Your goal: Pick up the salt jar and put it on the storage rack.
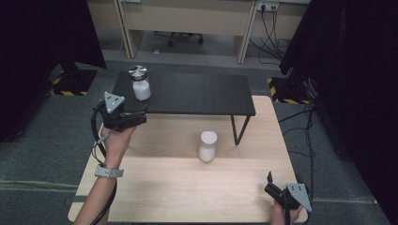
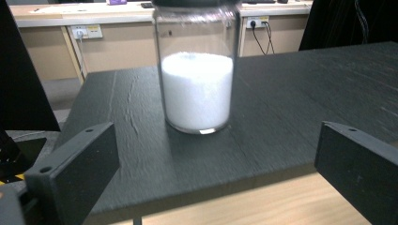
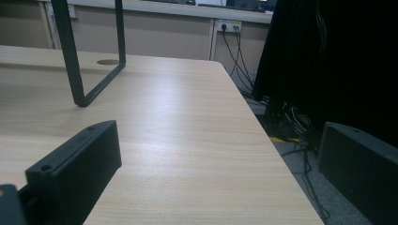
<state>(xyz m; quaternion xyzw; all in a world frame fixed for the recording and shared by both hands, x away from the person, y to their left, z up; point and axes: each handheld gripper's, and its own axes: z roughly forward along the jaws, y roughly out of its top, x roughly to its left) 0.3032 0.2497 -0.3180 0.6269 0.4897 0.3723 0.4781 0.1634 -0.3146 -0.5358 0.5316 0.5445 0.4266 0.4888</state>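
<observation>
High view puts the left gripper [image 1: 123, 114] at the near left corner of the black shelf [image 1: 197, 93], just short of the jar [image 1: 140, 83] that stands upright on that corner, part-filled with white powder under a metal lid. In the left gripper view its jaws stand wide apart with nothing between them; the jar [image 2: 197, 70] sits ahead of them, centred, clear of both pads.

The step in hand looks like either a reach for this jar or a retreat after setting it down; I cannot tell which. If it is a reach, the gripper should go in level and straight, keep the jar midway between the jaws, and close on the glass wall below the lid, where the powder keeps the weight low. Glass is slick, so a square, firm grip counts.

The jar stands near the shelf's left and front edges, so a sideways nudge could send it off; any push should run along the shelf, not toward the edge. To the right the shelf top is bare and offers plenty of room.

Further right, a second white jar [image 1: 207, 146] stands on the wooden surface [image 1: 187, 187] just in front of the shelf, beside its leg [image 1: 240, 129], well apart from both grippers.

At the near right corner the right gripper [image 1: 271, 182] rests low, jaws open and empty, close to the surface's right edge [image 3: 263, 136].
</observation>
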